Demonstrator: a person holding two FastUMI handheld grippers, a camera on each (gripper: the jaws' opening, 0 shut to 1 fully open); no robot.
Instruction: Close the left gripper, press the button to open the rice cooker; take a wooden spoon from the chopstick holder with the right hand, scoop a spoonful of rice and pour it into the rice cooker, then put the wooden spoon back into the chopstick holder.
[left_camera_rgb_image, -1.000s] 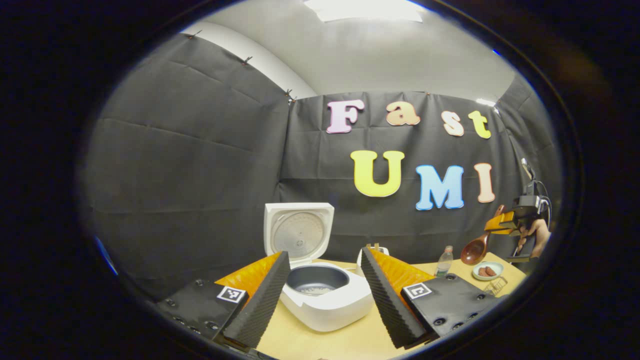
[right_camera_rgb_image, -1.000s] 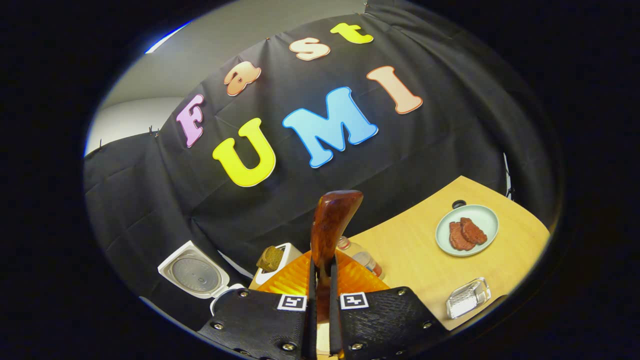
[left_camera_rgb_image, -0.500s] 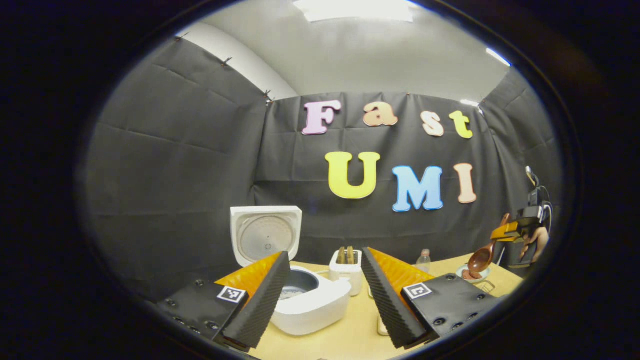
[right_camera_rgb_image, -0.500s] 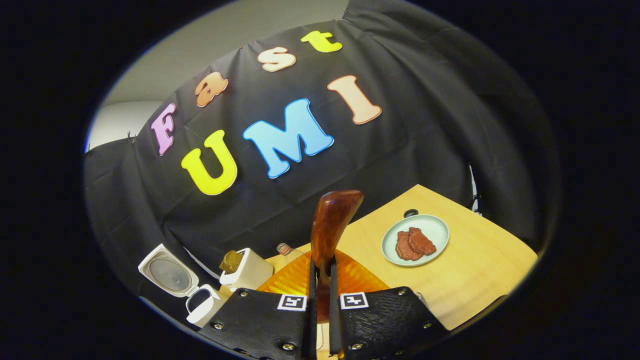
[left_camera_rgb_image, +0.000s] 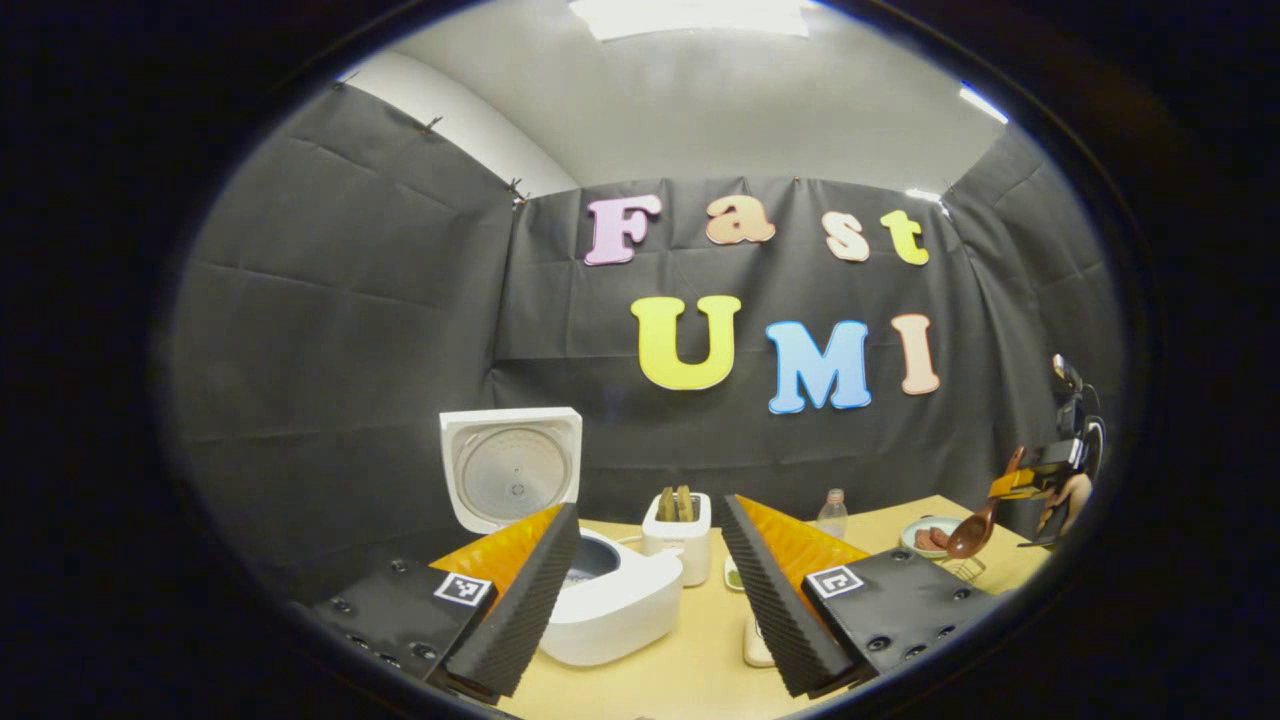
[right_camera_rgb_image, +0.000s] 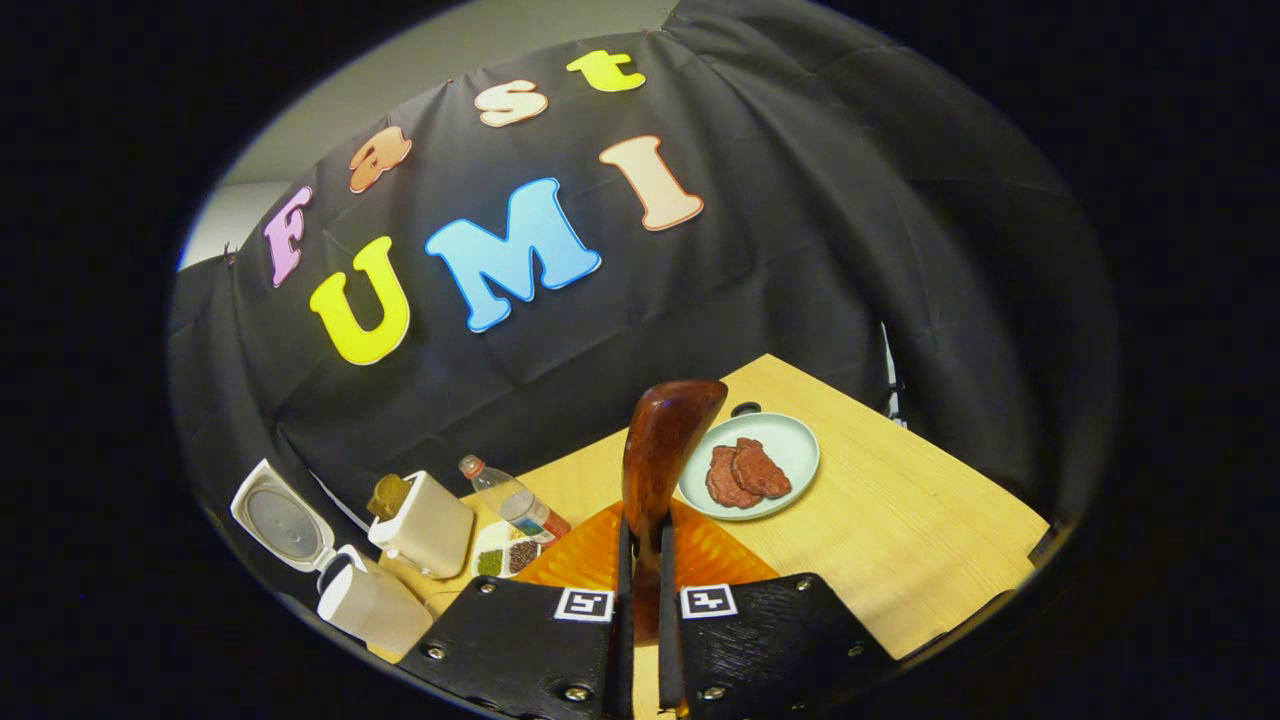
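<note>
Left gripper view: left gripper (left_camera_rgb_image: 650, 600) hangs over the counter (left_camera_rgb_image: 700, 670) with jaws wide apart and nothing between them. The rice cooker (left_camera_rgb_image: 610, 600) sits just beyond its fingers, lid (left_camera_rgb_image: 510, 465) standing up, so the button step looks done; some pale stuff may lie in the inner pot, too small to be sure. The chopstick holder (left_camera_rgb_image: 678, 540) stands just beside the cooker with two wooden handles sticking out. Far off at the edge, the right gripper (left_camera_rgb_image: 1020, 485) is held by a hand (left_camera_rgb_image: 1075, 495) and carries the wooden spoon (left_camera_rgb_image: 970, 535), bowl hanging down near a plate (left_camera_rgb_image: 925, 535), well apart from the cooker. Right gripper view: jaws narrow, clamped on the spoon handle, which sticks up between the fingers; the spoon's bowl end is hidden below. Counter shows the plate with reddish slices, a bottle (right_camera_rgb_image: 515, 505), a small dish of seasonings (right_camera_rgb_image: 505, 555), the holder and the open cooker down at the lower left. Judgement: step in hand is spoon taken, scoop pending or under way. I cannot make out a rice container, nor tell whether the spoon is loaded. Next move calls for keeping the bowl level, carrying it across to the cooker opening, clearing the raised lid and holder, then tipping over the pot.
</note>
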